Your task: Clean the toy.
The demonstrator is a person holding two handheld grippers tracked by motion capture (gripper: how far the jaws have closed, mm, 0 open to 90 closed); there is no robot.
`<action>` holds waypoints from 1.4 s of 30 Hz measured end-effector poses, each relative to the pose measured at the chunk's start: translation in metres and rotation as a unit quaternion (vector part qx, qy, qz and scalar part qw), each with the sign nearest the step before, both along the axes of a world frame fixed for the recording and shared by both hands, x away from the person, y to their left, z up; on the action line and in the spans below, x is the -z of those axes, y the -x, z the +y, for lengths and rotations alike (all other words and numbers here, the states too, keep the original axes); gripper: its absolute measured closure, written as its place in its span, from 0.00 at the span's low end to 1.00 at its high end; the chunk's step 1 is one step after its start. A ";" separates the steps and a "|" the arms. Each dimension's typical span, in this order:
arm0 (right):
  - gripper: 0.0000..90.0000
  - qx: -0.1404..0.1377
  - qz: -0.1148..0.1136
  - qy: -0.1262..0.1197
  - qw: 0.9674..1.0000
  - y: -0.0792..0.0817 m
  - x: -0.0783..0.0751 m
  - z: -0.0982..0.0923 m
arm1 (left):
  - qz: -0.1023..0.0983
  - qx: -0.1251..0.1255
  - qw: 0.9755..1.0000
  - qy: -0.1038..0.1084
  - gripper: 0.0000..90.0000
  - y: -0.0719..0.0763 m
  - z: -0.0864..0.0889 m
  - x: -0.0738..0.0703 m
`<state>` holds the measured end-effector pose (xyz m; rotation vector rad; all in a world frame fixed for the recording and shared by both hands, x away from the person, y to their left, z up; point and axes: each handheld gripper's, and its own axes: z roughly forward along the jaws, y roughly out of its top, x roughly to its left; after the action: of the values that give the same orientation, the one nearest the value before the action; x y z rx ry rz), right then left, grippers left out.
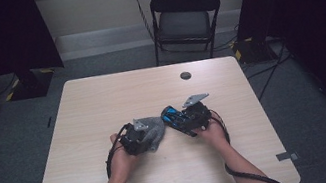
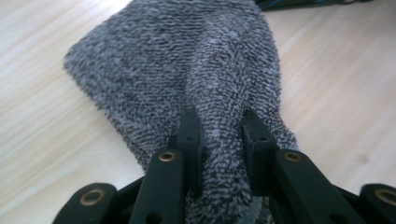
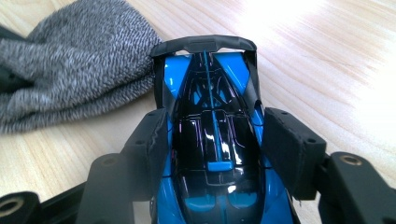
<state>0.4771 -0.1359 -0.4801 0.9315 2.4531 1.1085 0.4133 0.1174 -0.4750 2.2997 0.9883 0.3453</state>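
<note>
A grey fuzzy cloth (image 2: 187, 65) lies on the wooden table (image 1: 101, 97), bunched between the jaws of my left gripper (image 2: 219, 135), which is shut on it. In the high view the cloth (image 1: 156, 129) sits at mid-table under my left gripper (image 1: 139, 135). A blue and black toy race car (image 3: 210, 135) is clamped by its sides in my right gripper (image 3: 215, 140), its rear wing touching the cloth (image 3: 79, 70). The high view has the car (image 1: 174, 116) just right of the cloth, held by my right gripper (image 1: 191, 117).
A black folding chair (image 1: 184, 19) stands beyond the table's far edge. A small dark round port (image 1: 185, 75) sits in the tabletop near the back. Cables (image 1: 247, 178) trail from both grippers toward the near edge. Dark curtains flank the room.
</note>
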 end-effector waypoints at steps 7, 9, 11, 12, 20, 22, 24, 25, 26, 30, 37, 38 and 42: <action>0.46 0.001 0.001 0.000 1.000 0.001 0.000 -0.001 | 0.012 0.027 1.000 0.002 0.81 0.010 -0.016 -0.001; 0.46 0.001 0.001 -0.001 1.000 0.001 0.000 -0.001 | 0.012 0.032 0.999 0.001 0.81 0.012 -0.019 -0.002; 0.46 0.001 0.001 0.000 1.000 0.001 0.000 -0.001 | 0.013 0.043 0.999 -0.001 0.81 0.015 -0.024 -0.002; 0.46 0.002 0.001 -0.001 1.000 0.001 0.000 -0.001 | 0.015 0.054 0.998 0.001 0.81 0.018 -0.029 -0.002; 0.46 0.003 0.002 0.000 1.000 0.001 0.000 -0.001 | 0.019 0.085 0.996 0.001 0.81 0.027 -0.047 -0.003; 0.46 0.003 0.002 0.000 1.000 0.001 0.000 -0.001 | 0.021 0.098 0.995 -0.002 0.81 0.029 -0.054 -0.004; 0.46 0.003 0.002 0.000 1.000 0.001 0.000 -0.001 | 0.022 0.101 0.995 -0.001 0.81 0.030 -0.056 -0.004; 0.46 0.003 0.003 -0.001 1.000 0.001 0.000 -0.001 | 0.023 0.105 0.994 -0.001 0.81 0.031 -0.058 -0.004; 0.46 0.003 0.003 -0.001 1.000 0.001 0.000 -0.001 | 0.024 0.109 0.994 -0.001 0.81 0.032 -0.060 -0.005; 0.46 0.003 0.002 -0.002 1.000 0.001 0.000 -0.001 | 0.023 0.123 0.992 0.000 0.81 0.036 -0.067 -0.005; 0.46 0.003 0.002 -0.006 1.000 0.001 0.001 -0.002 | 0.022 0.138 0.990 0.008 0.81 0.040 -0.073 -0.004; 0.46 0.003 0.002 -0.005 1.000 0.001 0.000 -0.001 | 0.021 0.141 0.990 0.011 0.81 0.041 -0.074 -0.004; 0.46 0.004 0.002 -0.004 1.000 0.001 0.000 -0.001 | 0.018 0.149 0.989 0.011 0.81 0.044 -0.078 -0.005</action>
<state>0.4760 -0.1369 -0.4804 0.9463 2.4485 1.1160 0.3694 0.0392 -0.4704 2.3961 0.6468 0.1671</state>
